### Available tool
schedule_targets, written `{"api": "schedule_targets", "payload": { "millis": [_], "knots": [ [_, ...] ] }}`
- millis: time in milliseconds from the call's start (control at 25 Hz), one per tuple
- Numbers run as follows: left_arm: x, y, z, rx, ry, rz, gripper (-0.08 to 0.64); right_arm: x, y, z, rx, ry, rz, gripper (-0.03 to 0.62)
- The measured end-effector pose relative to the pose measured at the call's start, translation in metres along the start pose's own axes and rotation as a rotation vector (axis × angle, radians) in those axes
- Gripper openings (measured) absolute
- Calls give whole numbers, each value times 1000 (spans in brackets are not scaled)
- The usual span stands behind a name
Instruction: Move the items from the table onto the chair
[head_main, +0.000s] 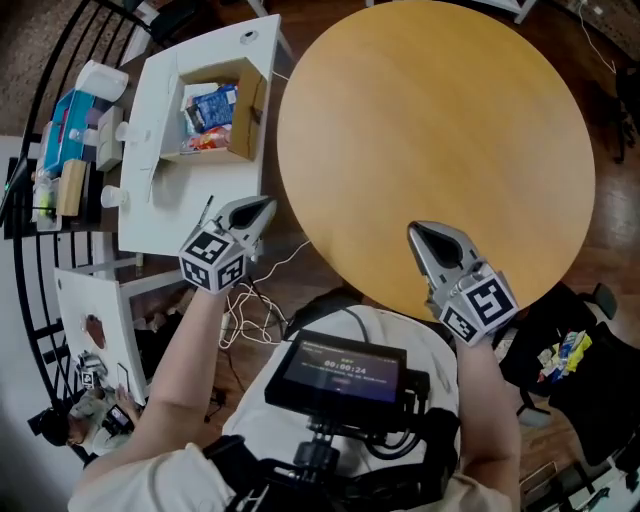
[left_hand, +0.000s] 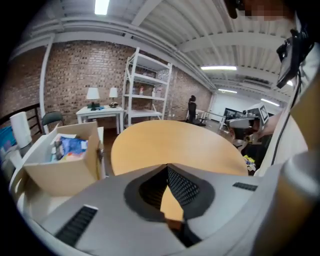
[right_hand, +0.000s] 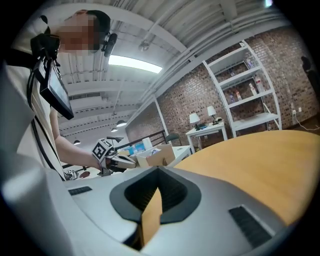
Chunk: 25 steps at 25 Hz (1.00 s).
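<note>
Open cardboard box (head_main: 251, 112) — packets (head_main: 211, 107) inside

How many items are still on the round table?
0. The round table shows bare wood in all views. Packets lie in the cardboard box on the white surface beside it. The right gripper hides some rim.

Screen (head_main: 340, 368): dark with lit digits, low centre of the head view.
Cables (head_main: 245, 305): white, tangled on the floor.
Shelving unit (left_hand: 148, 87): white, against the brick wall (left_hand: 70, 70).
Lamps (left_hand: 93, 94): two, on a white surface (left_hand: 100, 111) beside the shelving unit.
Black bag (head_main: 590, 400): on the floor, with a yellow-and-blue packet (head_main: 563, 350) on top.
</note>
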<state>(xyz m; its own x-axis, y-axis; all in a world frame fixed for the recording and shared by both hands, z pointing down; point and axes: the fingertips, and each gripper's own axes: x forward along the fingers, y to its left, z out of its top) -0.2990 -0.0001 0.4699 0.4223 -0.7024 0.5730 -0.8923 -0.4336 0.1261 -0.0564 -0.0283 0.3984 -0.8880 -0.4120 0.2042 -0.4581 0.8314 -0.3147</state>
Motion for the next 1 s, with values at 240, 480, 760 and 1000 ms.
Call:
{"api": "schedule_targets", "payload": {
  "millis": [240, 480, 760, 1000],
  "knots": [
    [44, -87, 74, 122, -105, -217, 5, -44, -21, 16, 6, -68, -78, 8],
    [77, -173, 132, 179, -203, -385, 5, -90, -42, 21, 12, -102, -151, 8],
    [91, -259, 173, 151, -314, -581, 5, -128, -54, 30, 14, -146, -203, 8],
    [87, -309, 186, 102, -332, -750, 5, -149, -59, 49, 0, -201, -224, 8]
  ]
}}
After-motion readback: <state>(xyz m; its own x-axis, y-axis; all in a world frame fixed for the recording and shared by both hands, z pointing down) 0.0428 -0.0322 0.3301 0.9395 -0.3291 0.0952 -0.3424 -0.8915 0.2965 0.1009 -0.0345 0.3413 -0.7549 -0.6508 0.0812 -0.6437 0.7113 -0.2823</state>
